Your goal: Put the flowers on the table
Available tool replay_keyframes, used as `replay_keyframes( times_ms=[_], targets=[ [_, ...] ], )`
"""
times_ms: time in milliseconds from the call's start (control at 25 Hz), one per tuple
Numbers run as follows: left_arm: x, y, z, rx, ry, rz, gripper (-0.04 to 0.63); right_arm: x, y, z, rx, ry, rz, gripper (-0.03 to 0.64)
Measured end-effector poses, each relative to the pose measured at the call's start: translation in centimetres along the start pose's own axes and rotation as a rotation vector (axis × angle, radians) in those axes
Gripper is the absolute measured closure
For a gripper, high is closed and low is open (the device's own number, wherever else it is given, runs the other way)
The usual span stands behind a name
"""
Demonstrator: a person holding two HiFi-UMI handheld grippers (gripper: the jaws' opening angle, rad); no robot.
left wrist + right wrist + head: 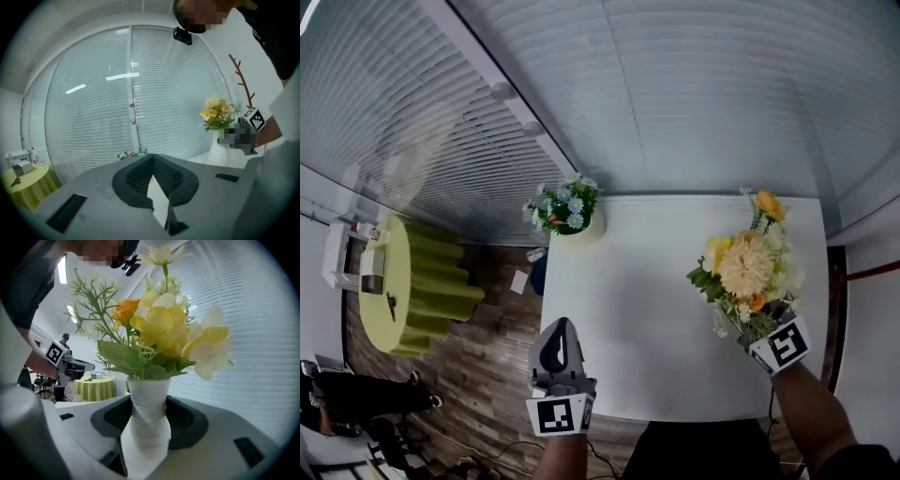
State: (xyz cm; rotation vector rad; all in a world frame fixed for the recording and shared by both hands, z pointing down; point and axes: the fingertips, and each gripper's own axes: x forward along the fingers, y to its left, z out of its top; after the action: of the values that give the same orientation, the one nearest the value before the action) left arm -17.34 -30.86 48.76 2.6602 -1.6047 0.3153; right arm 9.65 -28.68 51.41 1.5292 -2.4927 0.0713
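Observation:
My right gripper (147, 430) is shut on the neck of a white twisted vase (146, 420) that stands upright and holds yellow and orange flowers (161, 329). In the head view the bouquet (748, 267) hangs over the right side of the white table (647, 309) and hides the jaws of the right gripper (761, 330). Whether the vase's base touches the table I cannot tell. The left gripper view shows the same vase (219, 149) far right. My left gripper (559, 349) is shut and holds nothing, by the table's front left edge.
A second white pot with blue and white flowers (566, 208) stands at the table's far left corner. Window blinds (675, 84) run behind the table. A round table under a yellow-green cloth (417, 286) stands on the wooden floor at left.

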Motion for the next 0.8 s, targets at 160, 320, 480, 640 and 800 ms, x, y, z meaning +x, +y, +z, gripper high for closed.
replay_keyframes(
  times_ms=[160,320,480,640,800],
  targets=[
    [0.6,-0.3,1.1,-0.009,-0.027,0.009,0.6,0.0,-0.2,-0.3,-0.001,0.004,0.009,0.373],
    [1.0,-0.8,1.1,-0.024,-0.025,0.008,0.6,0.0,-0.4,-0.9,-0.012,0.018,0.015,0.373],
    [0.8,-0.4,1.0,-0.019,-0.026,0.018,0.6,-0.1,-0.3,-1.1,-0.011,0.027,0.009,0.373],
    [0.7,-0.4,1.3,-0.035,-0.025,0.019,0.6,0.3,-0.3,-1.6,-0.012,0.03,0.009,0.373],
    [0.0,0.1,0.7,-0.022,-0.03,0.034,0.6,0.0,-0.4,-2.1,0.01,0.025,0.004,0.373]
  ],
)
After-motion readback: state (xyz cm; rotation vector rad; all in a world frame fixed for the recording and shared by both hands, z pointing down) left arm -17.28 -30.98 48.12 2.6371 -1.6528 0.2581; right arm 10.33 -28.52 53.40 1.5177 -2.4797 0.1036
